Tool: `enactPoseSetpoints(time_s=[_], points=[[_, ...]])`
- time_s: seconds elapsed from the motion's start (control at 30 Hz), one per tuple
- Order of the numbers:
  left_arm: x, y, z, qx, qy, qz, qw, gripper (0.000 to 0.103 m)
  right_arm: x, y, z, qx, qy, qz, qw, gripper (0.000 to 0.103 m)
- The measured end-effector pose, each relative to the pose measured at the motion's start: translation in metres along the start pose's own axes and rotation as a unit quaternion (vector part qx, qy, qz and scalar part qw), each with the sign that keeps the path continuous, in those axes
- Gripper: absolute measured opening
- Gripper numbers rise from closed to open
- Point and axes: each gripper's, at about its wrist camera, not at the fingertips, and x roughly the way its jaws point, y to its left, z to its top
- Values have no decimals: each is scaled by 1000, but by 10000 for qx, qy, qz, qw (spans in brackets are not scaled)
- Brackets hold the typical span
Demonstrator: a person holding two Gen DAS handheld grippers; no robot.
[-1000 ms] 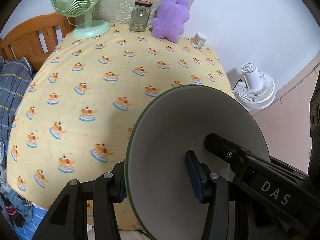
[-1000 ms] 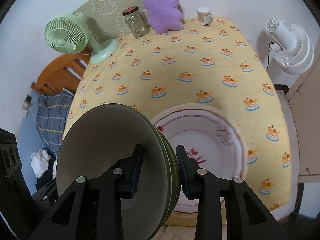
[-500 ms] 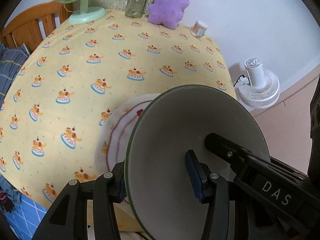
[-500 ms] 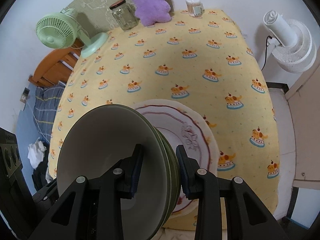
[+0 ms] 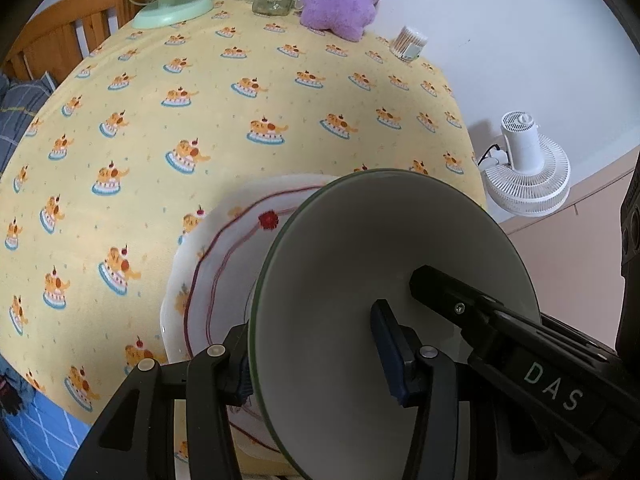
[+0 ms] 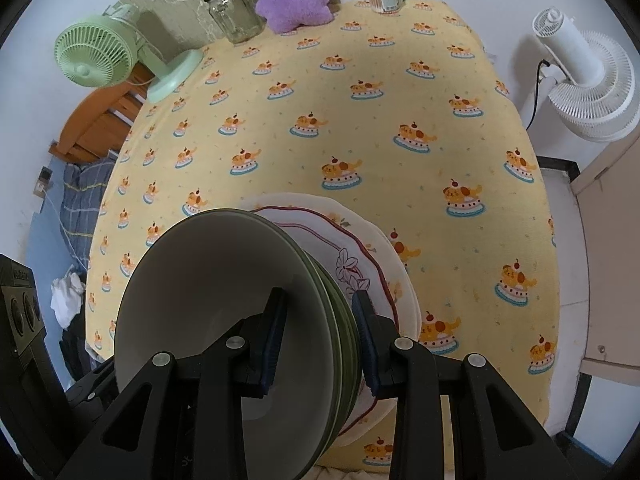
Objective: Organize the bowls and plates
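I am holding the stack of bowls over the flowered plate on the yellow tablecloth; left gripper and right gripper are both pinching its rim; any tilting risks bowls sliding apart or chipping the plate.

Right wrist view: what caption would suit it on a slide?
Right gripper clamps a stack of green-rimmed bowls above a floral plate on the yellow tablecloth.
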Motion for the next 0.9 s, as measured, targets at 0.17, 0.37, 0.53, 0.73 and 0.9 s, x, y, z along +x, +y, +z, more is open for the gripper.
enactPoseSetpoints(time_s=[0.17,0.37,0.53,0.73,0.9], points=[[3,-1,7,55,-5,1,10000,50,2,0,7,18,-29,-38,10000,37],[5,-3,8,106,-48,-5,9999,50,3,-2,10,56,-79,-42,9999,37],[3,-1,2,57,-51,-31,10000,53,3,-4,6,96,-88,57,9999,39],[1,-5,-6,123,-77,199,9997,65,-3,-3,-4,-22,-262,-133,9996,39],[-6,-5,-11,121,-124,312,9994,75,-10,-6,-11,-27,-354,-153,9993,44]])
